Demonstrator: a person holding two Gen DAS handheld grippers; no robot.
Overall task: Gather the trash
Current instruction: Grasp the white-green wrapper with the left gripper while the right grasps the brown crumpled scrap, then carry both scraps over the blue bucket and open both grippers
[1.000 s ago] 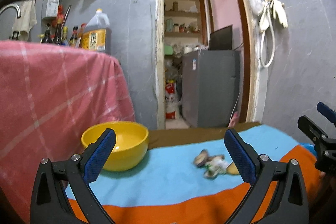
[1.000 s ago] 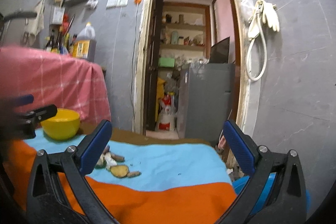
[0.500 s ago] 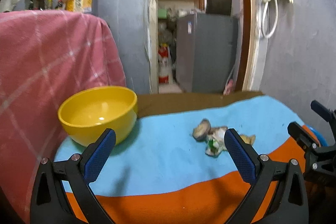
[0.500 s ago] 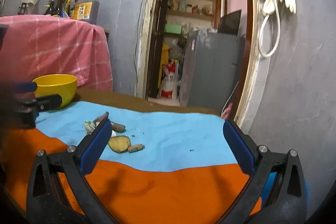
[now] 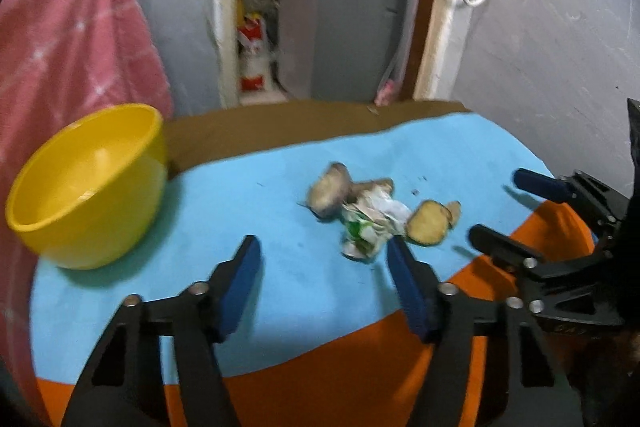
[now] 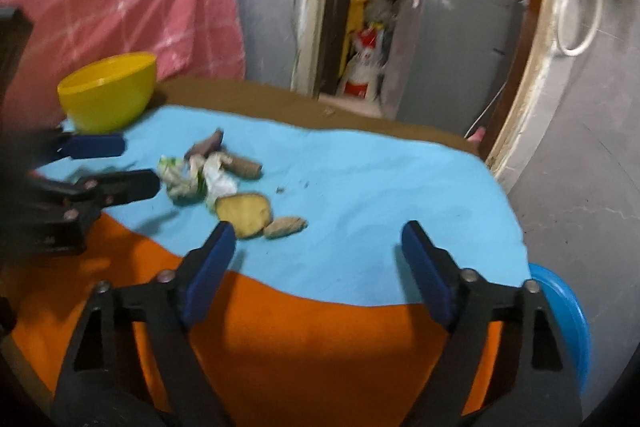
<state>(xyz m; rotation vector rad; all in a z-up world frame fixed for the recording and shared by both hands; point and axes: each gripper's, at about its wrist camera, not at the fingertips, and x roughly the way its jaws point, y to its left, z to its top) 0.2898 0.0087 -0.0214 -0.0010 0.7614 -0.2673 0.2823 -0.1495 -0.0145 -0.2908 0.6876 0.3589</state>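
Note:
A small pile of trash lies mid-table on the blue and orange cloth [image 5: 248, 211]: a crumpled white-green wrapper [image 5: 370, 223] [image 6: 192, 179], a cut potato slice [image 5: 426, 227] [image 6: 244, 213], and brown peel pieces [image 5: 328, 187] [image 6: 286, 225]. A yellow bowl [image 5: 88, 183] [image 6: 108, 97] stands at the far left. My left gripper [image 5: 324, 267] [image 6: 136, 165] hovers just short of the wrapper, its jaws closing with nothing between them. My right gripper [image 6: 318, 247] [image 5: 500, 207] is open and empty, near the potato slice, to the right of the pile.
A pink checked cloth [image 5: 72, 59] drapes a counter behind the bowl. Past the table's far brown edge [image 5: 280, 131] is a doorway with a grey cabinet [image 5: 340, 27]. A blue tub [image 6: 568, 323] sits below the table's right edge. A grey wall [image 5: 540, 47] stands on the right.
Both grippers tilted downward and moved in toward the trash pile. The jaws of both stand narrower than before. Nothing has been taken hold of.

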